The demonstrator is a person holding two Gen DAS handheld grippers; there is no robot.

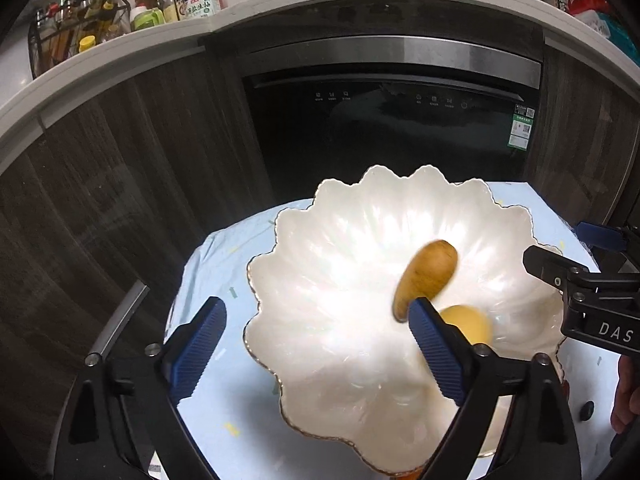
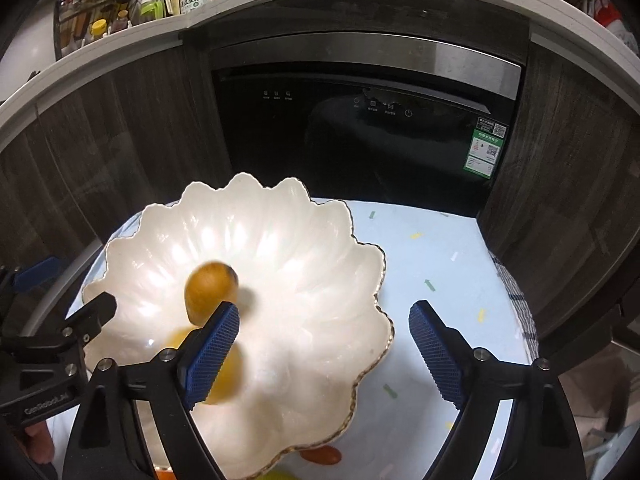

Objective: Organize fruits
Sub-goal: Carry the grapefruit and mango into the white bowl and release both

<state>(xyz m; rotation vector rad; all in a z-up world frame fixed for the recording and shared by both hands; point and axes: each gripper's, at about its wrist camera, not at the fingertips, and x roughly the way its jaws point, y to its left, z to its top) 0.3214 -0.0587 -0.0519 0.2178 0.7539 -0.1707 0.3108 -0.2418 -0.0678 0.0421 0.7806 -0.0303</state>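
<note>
- We saw the white scalloped bowl (image 1: 344, 264) standing on the pale blue patterned cloth (image 1: 208, 280), in front of the dark appliance door (image 1: 384, 132).
- Two fruits lay in the bowl: a brown oval fruit (image 1: 426, 276) and, just beside it, a yellow round fruit (image 1: 468, 322); both were smeared by motion blur, so we could not tell whether they touched.
- The left gripper (image 1: 316, 354) was spread wide above the bowl and held nothing; its right finger (image 1: 436, 354) covered the near end of the brown fruit and part of the yellow one.
- The right gripper (image 2: 324, 354) was likewise spread wide and empty, straddling the bowl's right rim (image 2: 380, 320); its left finger (image 2: 212, 354) hid most of the yellow round fruit (image 2: 228, 376), which was perhaps an orange.
- Only the right wrist view showed an orange-red object (image 2: 322, 455) at the bowl's near edge, half hidden under the rim, and a yellow-green scrap at the bottom border, cut off and unidentifiable.
- The same view alone showed a checked cloth (image 2: 516, 304) at the table's right edge.
- In the left wrist view the right gripper's body (image 1: 592, 296) entered from the right; its jaws lay beyond the frame there.
- Bottles on the counter shelf (image 1: 100, 12) were too distorted to name.
</note>
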